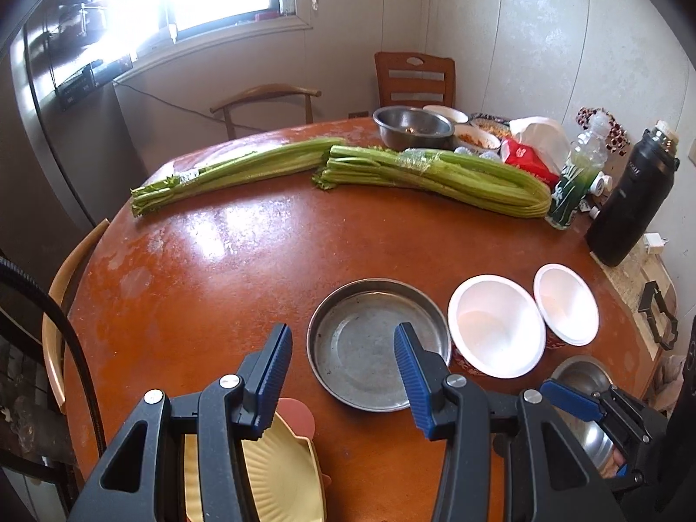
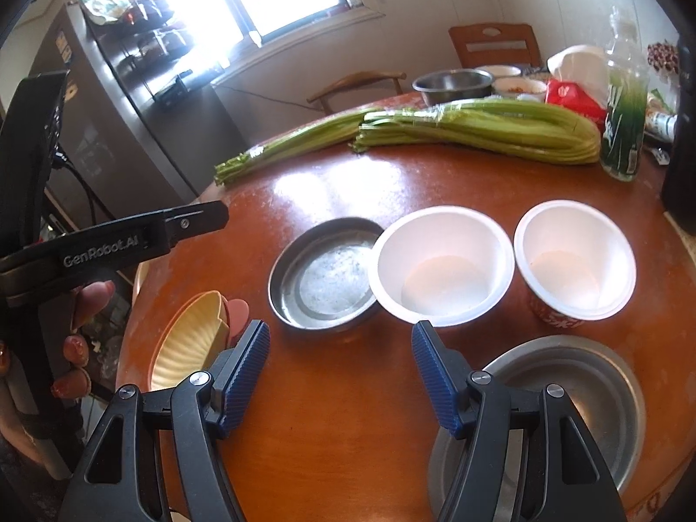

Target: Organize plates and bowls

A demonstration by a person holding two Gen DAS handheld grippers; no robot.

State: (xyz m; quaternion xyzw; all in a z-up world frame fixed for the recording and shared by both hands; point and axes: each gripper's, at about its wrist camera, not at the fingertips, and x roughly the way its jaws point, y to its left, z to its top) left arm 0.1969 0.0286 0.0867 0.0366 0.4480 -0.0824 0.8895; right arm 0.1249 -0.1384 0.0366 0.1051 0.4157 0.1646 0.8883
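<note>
On the round brown table (image 1: 243, 261) stand a shallow metal pan (image 1: 374, 343) (image 2: 322, 274) and, to its right, two white bowls (image 1: 496, 326) (image 1: 565, 304) with red patterned outsides. My left gripper (image 1: 342, 328) hangs open over the pan's near left edge, nothing between its blue pads. A ribbed yellow plate (image 1: 278, 478) (image 2: 187, 339) lies under its left finger at the table's edge, with something pink beside it. My right gripper (image 2: 340, 326) is open above bare table. A steel bowl (image 2: 565, 400) sits under its right finger.
Two celery bundles (image 1: 435, 174) (image 1: 230, 169) lie across the table's far half. Behind them are a steel bowl (image 1: 411, 126), food dishes, a red tissue pack, a plastic bottle (image 1: 574, 178) and a black flask (image 1: 630, 200). Chairs ring the table; a fridge stands left.
</note>
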